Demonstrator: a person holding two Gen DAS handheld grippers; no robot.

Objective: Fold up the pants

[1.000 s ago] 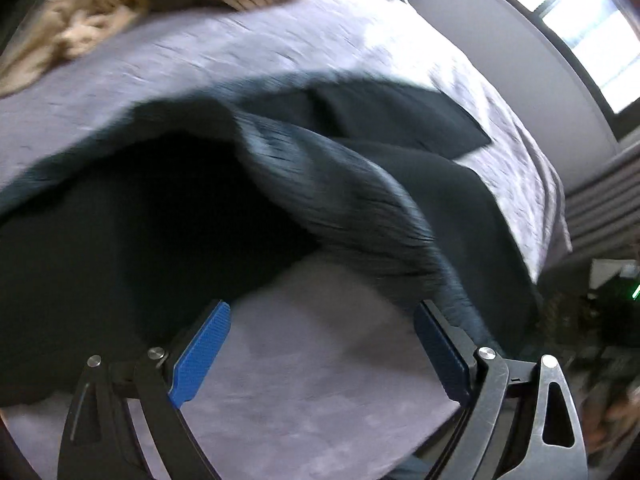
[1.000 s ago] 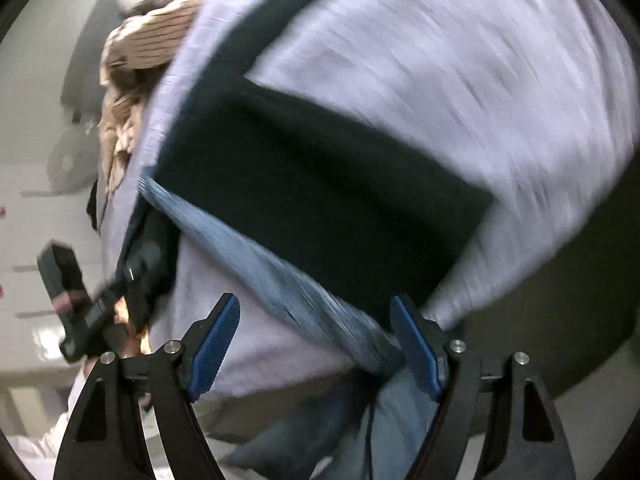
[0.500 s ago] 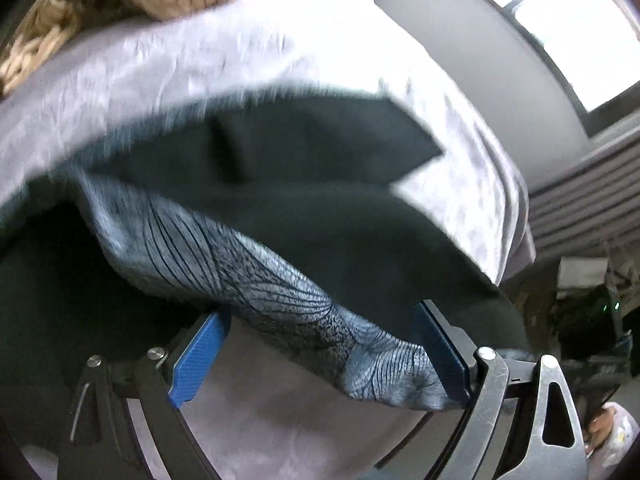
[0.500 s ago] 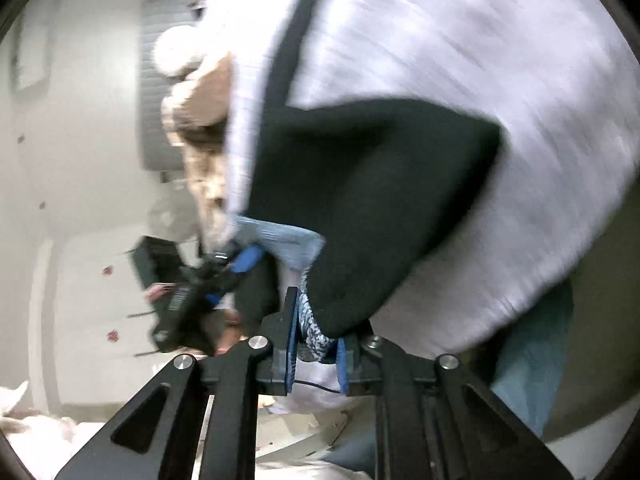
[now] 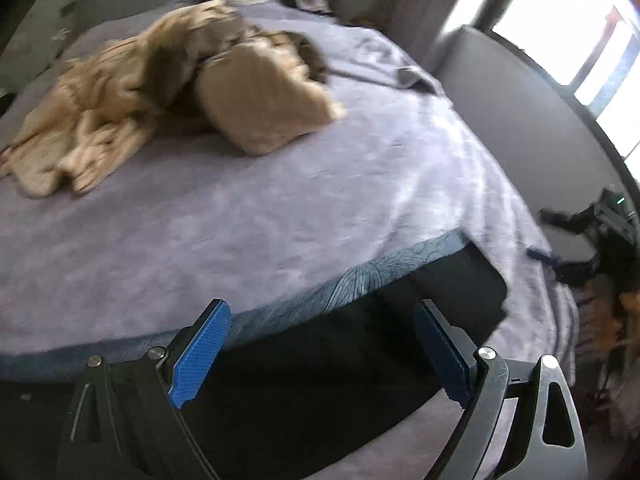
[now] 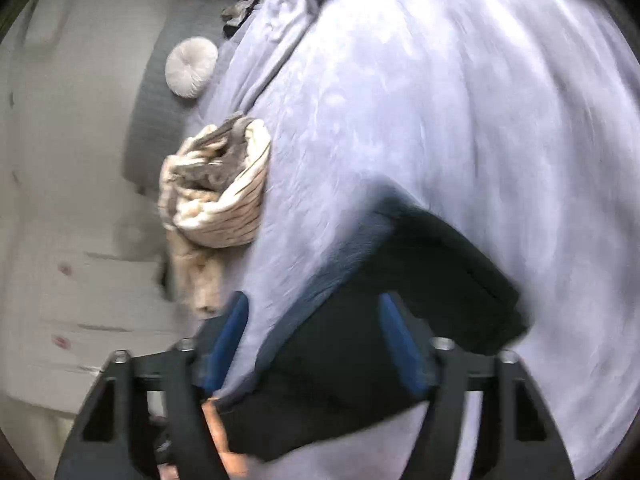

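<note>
The black pants [image 5: 360,360] lie folded on the lilac bed cover [image 5: 280,208], with a grey-blue patterned band [image 5: 360,280] along their far edge. My left gripper [image 5: 320,352] is open just above the pants, holding nothing. In the right wrist view the pants [image 6: 400,300] lie as a dark folded block on the cover [image 6: 440,100]. My right gripper [image 6: 316,344] is open over them, its jaws wide apart and empty. This view is blurred.
A beige blanket and cushion [image 5: 180,92] lie heaped at the far side of the bed, also in the right wrist view [image 6: 216,192]. A round white pillow [image 6: 191,68] leans on the grey headboard. A bright window [image 5: 580,40] and dark clutter [image 5: 600,248] are at the right.
The right gripper was shut on the pants' edge half a second ago and is open now. The lifted patterned edge has been laid flat on the bed. Both grippers have drawn back.
</note>
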